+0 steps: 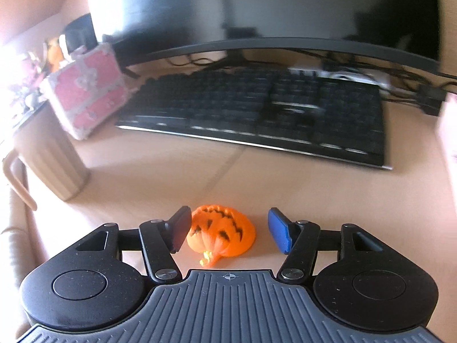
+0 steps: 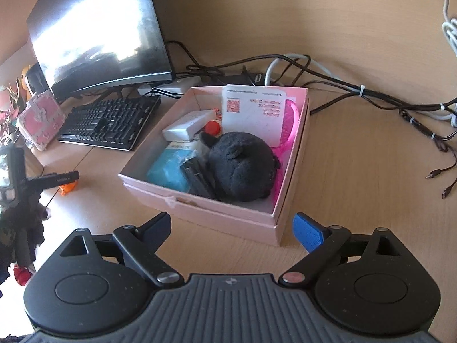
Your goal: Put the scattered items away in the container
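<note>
An orange jack-o'-lantern pumpkin toy lies on the wooden desk between the fingers of my left gripper, which is open; its black left pad touches or nearly touches the toy. The toy also shows small in the right wrist view, under the left gripper's finger. The pink cardboard box holds a dark plush, a blue packet, a white box, a white card and a pink item. My right gripper is open and empty, just in front of the box's near wall.
A black keyboard and a curved monitor stand behind the toy. A pink chest-shaped box and a beige mug are at the left. Cables run behind and to the right of the box.
</note>
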